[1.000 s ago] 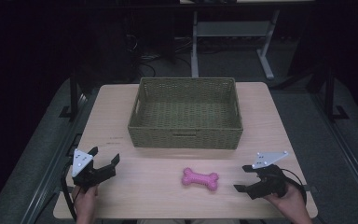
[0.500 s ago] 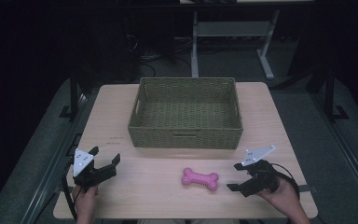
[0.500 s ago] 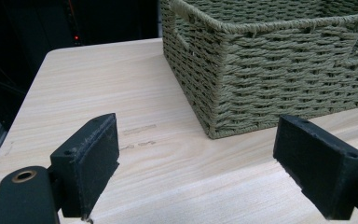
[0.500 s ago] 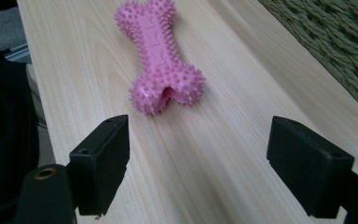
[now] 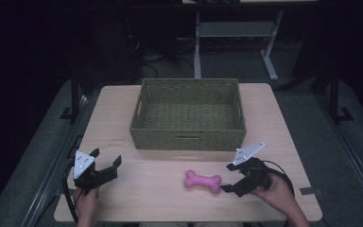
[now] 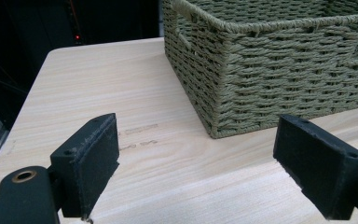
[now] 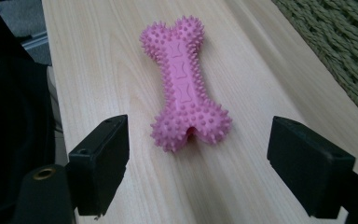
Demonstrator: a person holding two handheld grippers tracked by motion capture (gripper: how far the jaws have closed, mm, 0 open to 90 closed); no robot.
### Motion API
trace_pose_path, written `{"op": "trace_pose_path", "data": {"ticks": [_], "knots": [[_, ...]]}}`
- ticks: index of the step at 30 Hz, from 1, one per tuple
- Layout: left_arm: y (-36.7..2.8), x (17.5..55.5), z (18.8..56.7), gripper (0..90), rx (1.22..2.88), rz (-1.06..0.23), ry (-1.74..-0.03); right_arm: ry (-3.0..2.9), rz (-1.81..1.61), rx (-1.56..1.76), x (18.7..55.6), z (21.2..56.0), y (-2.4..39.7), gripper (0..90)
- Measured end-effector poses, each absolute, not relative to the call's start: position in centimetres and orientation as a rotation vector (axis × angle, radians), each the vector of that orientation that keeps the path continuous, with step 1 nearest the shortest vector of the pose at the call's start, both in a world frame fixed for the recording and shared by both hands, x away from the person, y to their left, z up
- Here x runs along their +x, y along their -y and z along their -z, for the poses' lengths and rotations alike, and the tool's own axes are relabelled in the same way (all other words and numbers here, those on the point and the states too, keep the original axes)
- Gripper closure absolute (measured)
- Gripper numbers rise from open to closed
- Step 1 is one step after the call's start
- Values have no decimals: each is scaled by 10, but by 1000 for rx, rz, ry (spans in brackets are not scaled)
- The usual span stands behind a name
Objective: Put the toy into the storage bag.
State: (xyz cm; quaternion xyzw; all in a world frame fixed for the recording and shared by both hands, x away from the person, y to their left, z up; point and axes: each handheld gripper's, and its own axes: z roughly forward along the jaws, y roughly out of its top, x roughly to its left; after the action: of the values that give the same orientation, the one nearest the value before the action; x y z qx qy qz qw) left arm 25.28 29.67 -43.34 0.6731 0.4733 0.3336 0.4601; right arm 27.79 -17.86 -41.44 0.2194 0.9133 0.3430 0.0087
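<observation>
The pink bone toy (image 5: 203, 181) lies flat on the table (image 5: 283, 123), just in front of the woven basket (image 5: 187, 116) and apart from it. The right gripper (image 5: 228, 177) sits just beside the toy's end, jaws spread wide, not touching. The left gripper (image 5: 106, 163) rests near the basket's front left corner, jaws also apart, holding nothing.
</observation>
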Motion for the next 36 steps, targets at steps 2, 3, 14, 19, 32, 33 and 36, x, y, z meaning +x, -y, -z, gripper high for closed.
{"op": "trace_pose_path", "data": {"ticks": [2,3,14,19,32,33,36], "knots": [[-297,253,433,137,1658,-821,-1165,-2858,-1066,685,278,414,177,203],[-296,253,433,136,1656,-824,-1164,-2865,-1061,665,280,414,175,203],[-296,253,434,137,1658,-822,-1163,-2902,-1054,598,287,412,158,202],[-296,253,434,137,1665,-819,-1159,-2926,-1032,597,290,416,154,201],[-296,253,434,137,1667,-817,-1160,-2980,-971,551,299,413,137,186],[-296,254,434,137,1666,-817,-1160,-2979,-979,547,300,413,136,186],[-296,254,434,136,1667,-817,-1158,-2989,-951,540,302,412,130,185]]}}
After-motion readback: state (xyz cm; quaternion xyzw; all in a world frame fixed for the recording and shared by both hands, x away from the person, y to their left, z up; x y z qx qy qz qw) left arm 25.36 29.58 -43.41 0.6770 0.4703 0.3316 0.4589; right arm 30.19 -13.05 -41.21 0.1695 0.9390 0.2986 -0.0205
